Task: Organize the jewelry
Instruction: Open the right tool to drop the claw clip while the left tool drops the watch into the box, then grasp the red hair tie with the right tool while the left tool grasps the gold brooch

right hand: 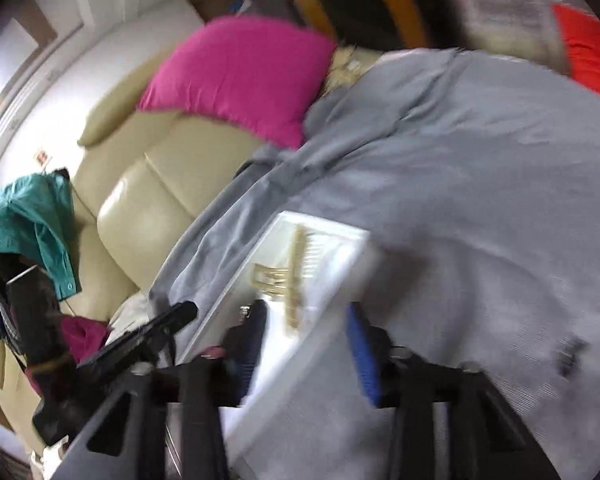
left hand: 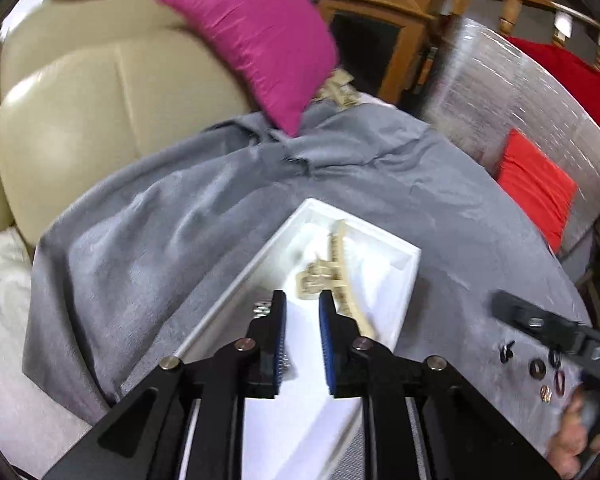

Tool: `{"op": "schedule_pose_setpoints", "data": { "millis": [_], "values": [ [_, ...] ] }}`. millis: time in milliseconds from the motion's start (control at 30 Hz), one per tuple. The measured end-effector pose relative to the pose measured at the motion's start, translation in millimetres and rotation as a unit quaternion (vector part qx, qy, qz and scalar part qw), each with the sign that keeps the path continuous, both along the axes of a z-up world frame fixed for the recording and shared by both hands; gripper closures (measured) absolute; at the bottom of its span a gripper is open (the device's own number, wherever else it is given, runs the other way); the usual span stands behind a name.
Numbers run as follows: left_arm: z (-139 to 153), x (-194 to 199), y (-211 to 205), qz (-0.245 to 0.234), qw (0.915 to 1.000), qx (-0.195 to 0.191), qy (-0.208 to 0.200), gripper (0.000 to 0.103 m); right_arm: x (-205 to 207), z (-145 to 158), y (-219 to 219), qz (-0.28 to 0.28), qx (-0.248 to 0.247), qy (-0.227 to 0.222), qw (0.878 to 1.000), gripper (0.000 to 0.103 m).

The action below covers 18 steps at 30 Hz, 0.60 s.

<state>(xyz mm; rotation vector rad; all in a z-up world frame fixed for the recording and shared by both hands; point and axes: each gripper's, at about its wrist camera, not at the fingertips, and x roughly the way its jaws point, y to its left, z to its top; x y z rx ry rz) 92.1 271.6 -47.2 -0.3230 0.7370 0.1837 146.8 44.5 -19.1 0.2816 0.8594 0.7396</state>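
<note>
A white tray (left hand: 402, 280) lies on a grey cloth (left hand: 180, 220) and holds a cream hair claw clip (left hand: 332, 272). My left gripper (left hand: 302, 300) hovers over the tray's near part, open and empty, its tips just short of the clip. Several small dark and gold rings (left hand: 540, 372) lie on the cloth to the right, beside my right gripper (left hand: 540, 320). In the right wrist view, which is blurred, my right gripper (right hand: 308, 320) is open and empty above the tray's (right hand: 352, 252) near end, with the clip (right hand: 292, 276) ahead of it. The left gripper (right hand: 156, 328) shows at its left.
A beige leather sofa (left hand: 100, 100) with a magenta cushion (left hand: 252, 40) stands behind the cloth. A red cushion (left hand: 536, 184) and a foil-wrapped block (left hand: 500, 92) are at the right. Wooden furniture (left hand: 380, 20) is at the back. Teal clothing (right hand: 32, 216) hangs at left.
</note>
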Motion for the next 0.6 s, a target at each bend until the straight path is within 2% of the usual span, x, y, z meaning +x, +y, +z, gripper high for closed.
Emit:
{"op": "schedule_pose_setpoints", "data": {
  "millis": [133, 200, 267, 333, 433, 500, 600],
  "values": [
    [8.5, -4.3, -39.7, -0.035, 0.9985, 0.035, -0.021, 0.076, -21.1, -3.5, -96.9, -0.076, 0.002, -0.002, 0.997, 0.063],
    [11.7, -5.7, -64.1, -0.056, 0.9968, 0.05, -0.028, 0.068, -30.7, -7.1, -146.0, -0.121, -0.005, 0.0, 0.993, 0.064],
    [14.0, -7.1, -84.2, -0.074, 0.995, 0.058, -0.032, 0.059, -40.3, -11.1, -196.5, -0.17, 0.003, 0.011, 0.985, 0.064],
    [15.6, -7.2, -109.4, -0.097, 0.9925, 0.066, -0.036, 0.058, -49.4, -16.6, -242.0, -0.215, 0.014, 0.023, 0.976, 0.064],
    [13.9, -6.5, -147.1, -0.126, 0.9878, 0.084, -0.034, 0.058, -61.0, -24.9, -284.6, -0.264, 0.017, 0.031, 0.964, 0.064],
    [11.4, -3.7, -171.3, -0.149, 0.9842, 0.091, -0.031, 0.058, -67.9, -34.9, -309.3, -0.289, 0.039, 0.043, 0.955, 0.064],
    [8.1, -2.6, -206.9, -0.188, 0.9764, 0.102, -0.029, 0.058, -71.6, -49.3, -324.7, -0.294, 0.039, 0.064, 0.953, 0.064]
  ]
}}
